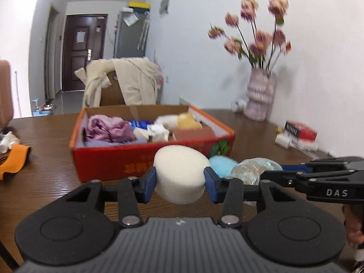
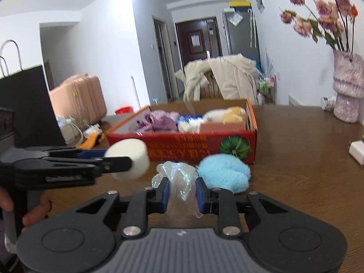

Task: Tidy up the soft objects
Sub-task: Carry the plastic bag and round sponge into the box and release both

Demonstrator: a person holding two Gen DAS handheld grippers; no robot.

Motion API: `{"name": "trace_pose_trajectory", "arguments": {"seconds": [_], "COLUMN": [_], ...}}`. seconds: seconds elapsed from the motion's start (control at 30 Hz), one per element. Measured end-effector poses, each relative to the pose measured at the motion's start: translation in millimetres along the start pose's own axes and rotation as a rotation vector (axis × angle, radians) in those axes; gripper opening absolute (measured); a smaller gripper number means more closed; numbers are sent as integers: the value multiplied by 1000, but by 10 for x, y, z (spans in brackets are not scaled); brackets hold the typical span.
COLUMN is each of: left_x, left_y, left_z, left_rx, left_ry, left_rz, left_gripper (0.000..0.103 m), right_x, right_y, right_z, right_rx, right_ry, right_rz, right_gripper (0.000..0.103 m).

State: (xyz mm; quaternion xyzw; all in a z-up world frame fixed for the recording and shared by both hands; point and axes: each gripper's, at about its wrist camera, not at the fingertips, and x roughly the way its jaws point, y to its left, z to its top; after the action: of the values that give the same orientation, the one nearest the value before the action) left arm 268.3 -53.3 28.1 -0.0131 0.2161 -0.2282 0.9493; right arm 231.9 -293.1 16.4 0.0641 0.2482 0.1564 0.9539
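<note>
Left wrist view: we see the left gripper (image 1: 179, 183) clamping a white sponge (image 1: 180, 175), the right gripper (image 2: 182, 193) pinching clear plastic (image 2: 179, 179), before the box (image 1: 136, 161).

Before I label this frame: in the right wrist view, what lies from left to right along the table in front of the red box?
White foam cylinder held in the left gripper → clear plastic bag between the right gripper jaws → fluffy blue ball → white block at the far right edge.
</note>
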Motion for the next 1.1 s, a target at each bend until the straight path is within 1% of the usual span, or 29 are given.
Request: {"name": "trace_pose_trajectory", "arguments": {"seconds": [0.2,0.33,0.47,0.6,0.7,0.8,0.83,0.9,0.97,1.03,1.1], "left_x": [-176,-195,-34,343,744,1156,1275,1520,1712,1871,1972], "left_y": [84,164,333,629,835,993,1028,1079,1072,1074,1095], "left_z": [44,110,301,628,859,970,980,960,903,810,731], "left_rx": [-16,-35,-56,-136,-174,-191,-194,-194,-158,-130,-125], "left_ry": [-20,-41,-54,-37,-16,27,43,81,116,163,208], "left_rz": [23,15,31,64,85,116,115,110,116,117,115], "left_gripper": [46,46,46,46,46,46,46,47,48,48,48], "right_x": [-33,-4,61,278,600,1062,1237,1576,1878,2156,2390], "right_y": [143,189,174,79,-74,-259,-319,-440,-544,-620,-668], "right_z": [89,148,303,583,904,1206,1284,1406,1475,1493,1470], "right_rx": [-23,-36,-55,-70,-60,-43,-44,-41,-28,-30,-33], "right_ry": [-23,-29,-46,-60,-64,-30,-11,19,53,95,149], "right_rz": [15,17,11,8,12,4,-7,-44,-74,-90,-96], "right_gripper": [24,23,23,23,23,24,24,23,24,24,24]}}
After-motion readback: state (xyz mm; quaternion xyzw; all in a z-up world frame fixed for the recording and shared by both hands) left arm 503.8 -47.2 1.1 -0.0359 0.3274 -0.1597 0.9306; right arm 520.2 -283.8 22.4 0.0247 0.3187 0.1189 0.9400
